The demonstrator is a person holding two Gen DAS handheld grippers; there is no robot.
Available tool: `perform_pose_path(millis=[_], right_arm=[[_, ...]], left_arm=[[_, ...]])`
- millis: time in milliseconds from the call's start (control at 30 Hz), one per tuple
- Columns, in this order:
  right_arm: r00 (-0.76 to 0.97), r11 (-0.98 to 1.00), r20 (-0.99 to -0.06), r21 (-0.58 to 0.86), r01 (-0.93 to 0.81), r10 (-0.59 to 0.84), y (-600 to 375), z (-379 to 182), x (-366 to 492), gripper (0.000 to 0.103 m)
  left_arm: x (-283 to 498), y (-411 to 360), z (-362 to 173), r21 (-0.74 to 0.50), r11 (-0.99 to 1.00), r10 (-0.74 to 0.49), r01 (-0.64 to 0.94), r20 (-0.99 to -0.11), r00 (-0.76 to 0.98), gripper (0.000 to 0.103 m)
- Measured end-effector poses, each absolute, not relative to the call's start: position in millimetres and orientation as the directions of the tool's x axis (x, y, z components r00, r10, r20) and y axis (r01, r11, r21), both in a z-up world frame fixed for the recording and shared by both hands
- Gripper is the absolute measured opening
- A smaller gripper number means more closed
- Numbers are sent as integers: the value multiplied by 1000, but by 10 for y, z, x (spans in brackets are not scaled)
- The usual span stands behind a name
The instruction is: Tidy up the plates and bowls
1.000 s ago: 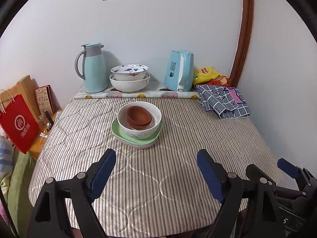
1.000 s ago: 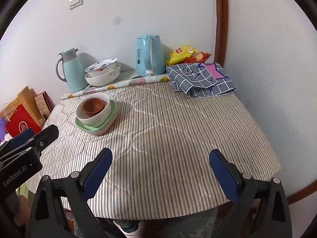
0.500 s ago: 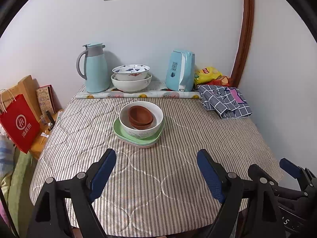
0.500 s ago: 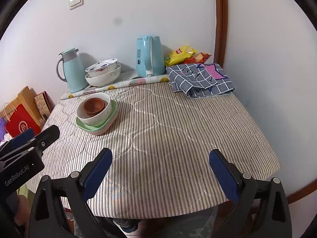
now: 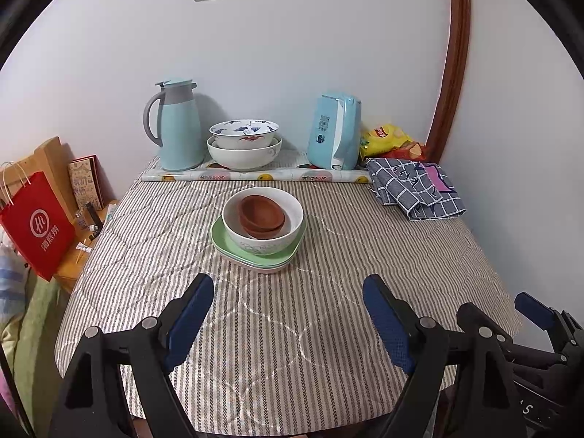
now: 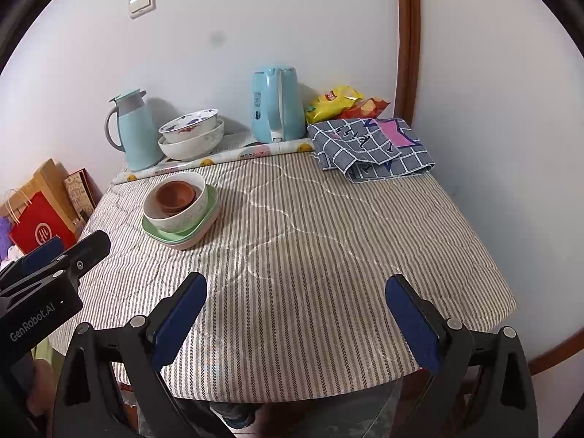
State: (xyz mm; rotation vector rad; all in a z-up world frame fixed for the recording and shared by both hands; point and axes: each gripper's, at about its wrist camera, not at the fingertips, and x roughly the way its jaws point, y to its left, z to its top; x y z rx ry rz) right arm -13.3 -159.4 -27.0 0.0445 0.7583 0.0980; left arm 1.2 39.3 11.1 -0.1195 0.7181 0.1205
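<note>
My left gripper (image 5: 288, 304) spread wide, nothing between the pads; right gripper (image 6: 295, 310) likewise, both over the striped table cover (image 5: 328, 292). Ahead of the left fingers, apart from them: brown bowls (image 5: 262, 214) nested in a white bowl (image 5: 262, 221) on stacked green plates (image 5: 255, 253). Far edge: patterned bowl (image 5: 244, 132) inside a larger white bowl (image 5: 244, 153), between jug (image 5: 175, 126) and kettle (image 5: 334, 131).

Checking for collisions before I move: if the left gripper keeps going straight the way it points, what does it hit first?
Probably the striped tablecloth ahead of the open left gripper, short of the stacked dishes; depth is uncertain.
</note>
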Motion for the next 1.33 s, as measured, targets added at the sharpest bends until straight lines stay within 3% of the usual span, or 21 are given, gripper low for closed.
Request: perform_pose_path(millis=[1333], right_arm=[[732, 994, -672, 82, -76, 111, -1562, -247, -119, 97]], left_arm=[[76, 443, 107, -62, 984, 86, -166, -655, 751, 83]])
